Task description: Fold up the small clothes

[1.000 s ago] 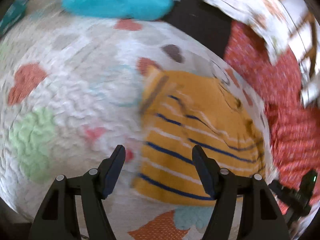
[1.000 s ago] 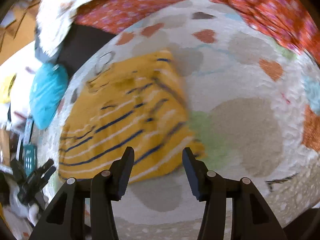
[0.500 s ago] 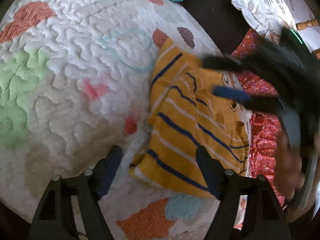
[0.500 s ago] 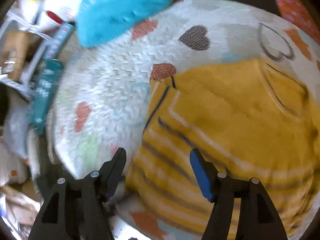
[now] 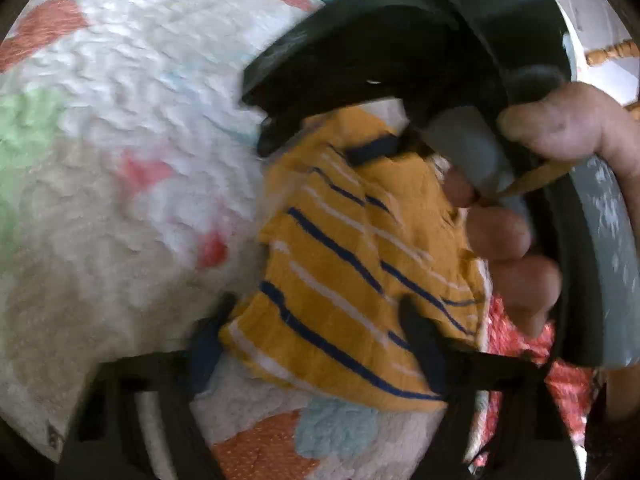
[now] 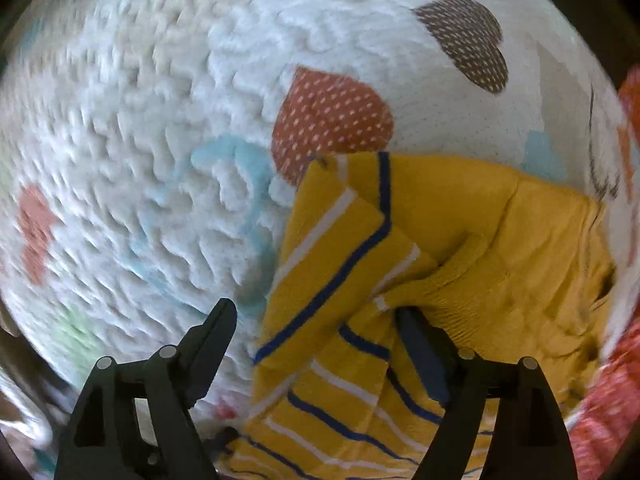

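Left gripper (image 5: pixel 316 340), nearest view: fingers straddle the near hem of the yellow striped garment (image 5: pixel 352 280). One finger (image 5: pixel 208 344) sits at the hem's left corner, the other (image 5: pixel 420 344) over the cloth to the right. The jaws have just been closing with the hem between them. Picture blurred; cannot tell whether the pads press the cloth yet.

Beyond the fingertips the garment runs away across the quilt (image 5: pixel 120 160), white with coloured hearts. At its far end the right hand (image 5: pixel 532 216) and its dark tool body loom over the cloth.

Right gripper (image 6: pixel 316 344), pointing down at the quilt (image 6: pixel 160 120): fingers spread apart, released, and they have just been opening. The left finger (image 6: pixel 212 336) stands over bare quilt; the right finger (image 6: pixel 420 344) lies on or just above the garment (image 6: pixel 460 240). A folded striped flap lies between the fingers and just ahead of them. Past it, plain yellow cloth, then a red dotted heart (image 6: pixel 332 116) and a brown one (image 6: pixel 468 40) further off.

Judgement: a fold is being set up, each gripper taking one end. Next move calls for the right fingers to settle over the flap's edge and clamp. The left grip needs confirming before any lift. The knit looks soft and layered, so a shallow pinch may catch only the top layer.
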The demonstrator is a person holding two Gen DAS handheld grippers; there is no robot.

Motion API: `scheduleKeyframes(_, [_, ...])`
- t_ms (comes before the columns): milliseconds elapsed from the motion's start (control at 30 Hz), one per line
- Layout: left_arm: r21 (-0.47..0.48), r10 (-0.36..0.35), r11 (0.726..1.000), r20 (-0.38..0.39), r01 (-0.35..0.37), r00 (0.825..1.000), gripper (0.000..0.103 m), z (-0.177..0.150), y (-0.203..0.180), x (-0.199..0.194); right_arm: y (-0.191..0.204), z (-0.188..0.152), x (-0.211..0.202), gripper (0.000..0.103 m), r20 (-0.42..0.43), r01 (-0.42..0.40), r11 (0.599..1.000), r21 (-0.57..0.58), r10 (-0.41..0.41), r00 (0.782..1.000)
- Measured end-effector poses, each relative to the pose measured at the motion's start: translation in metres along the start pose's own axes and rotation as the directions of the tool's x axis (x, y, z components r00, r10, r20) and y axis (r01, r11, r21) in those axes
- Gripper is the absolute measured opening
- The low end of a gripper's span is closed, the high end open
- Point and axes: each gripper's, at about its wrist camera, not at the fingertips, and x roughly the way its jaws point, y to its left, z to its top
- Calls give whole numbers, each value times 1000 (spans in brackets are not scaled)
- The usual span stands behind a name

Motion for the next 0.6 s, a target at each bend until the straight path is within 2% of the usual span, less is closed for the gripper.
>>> scheduleKeyframes(33, [-5, 2, 1000, -33, -2, 999, 27, 0, -1, 7, 4, -4, -1, 72, 13, 27, 999, -25, -27, 1000])
scheduleKeyframes(67, [-12, 4, 1000, -31, -5, 1000, 27, -1, -1, 8, 6, -8, -3, 60, 25, 51, 998, -38, -50, 998])
scheduleKeyframes(100, [-24, -10, 1000, -24, 10, 1000, 25, -1, -2, 6, 4, -13, -6, 36, 44, 95, 995, -44, -93, 995])
scheduleKeyframes(133, [-27, -20, 999, -23, 20, 1000, 24, 0, -4, 5, 1, -17, -9, 24, 59, 108, 993, -39, -105, 993])
scheduleKeyframes(167, [-24, -38, 999, -13, 37, 999, 23, 1, -8, 1, -4, -22, -14, 19, 75, 85, 996, -27, -83, 994])
scheduleKeyframes(233, [-5, -61, 998, 3, 61, 998, 23, 2, -15, -8, -25, -37, -30, 18, 141, -6, 1000, 8, 5, 990])
scheduleKeyframes(300, [40, -65, 997, 21, 64, 998, 22, 0, -33, -14, -48, -54, -45, 17, 202, -93, 995, 47, 82, 976])
scheduleKeyframes(367, [100, -61, 993, 31, 57, 998, 22, -2, -58, -13, -75, -76, -60, 17, 260, -165, 983, 76, 140, 955])
scheduleKeyframes(400, [121, -64, 991, 30, 59, 998, 22, -3, -67, -14, -94, -90, -71, 17, 303, -213, 973, 92, 176, 937])
scheduleKeyframes(467, [162, -91, 983, 6, 88, 996, 22, -11, -96, -7, -129, -115, -84, 17, 362, -274, 954, 122, 214, 907])
scheduleKeyframes(533, [206, -118, 971, -39, 123, 992, 14, -20, -132, 9, -168, -143, -92, 17, 414, -323, 933, 157, 234, 879])
scheduleKeyframes(600, [273, -134, 950, -85, 152, 987, 11, -35, -171, 27, -200, -154, -102, 17, 447, -355, 914, 198, 238, 862])
